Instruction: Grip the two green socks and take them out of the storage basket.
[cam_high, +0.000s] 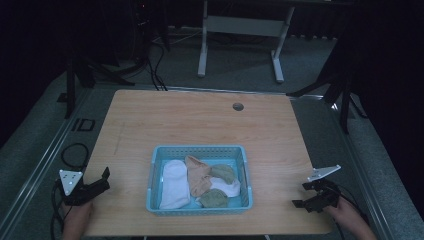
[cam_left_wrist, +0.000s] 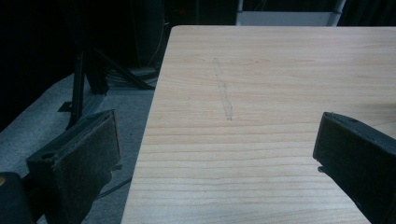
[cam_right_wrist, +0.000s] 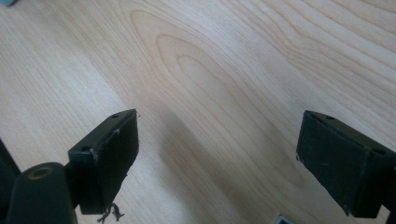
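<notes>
While both grippers, left gripper (cam_high: 102, 181) and right gripper (cam_high: 306, 195), sit wide open and empty, reaching carelessly could shove the light blue slotted plastic basket (cam_high: 156, 176) of socks

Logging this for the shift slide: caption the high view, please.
Blue basket of socks on wooden table, open left hand-held gripper and right hand-held gripper flanking it.

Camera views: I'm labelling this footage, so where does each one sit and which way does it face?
High view: above the person's side, looking forward and down at the table and blue basket; both forearms enter at the bottom.
Left gripper view: rides the left hand-held gripper, facing the table's left edge and floor; jaws apart.
Right gripper view: rides the right hand-held gripper, facing down at bare wood; jaws apart.
Shared: the wooden tabletop.
</notes>
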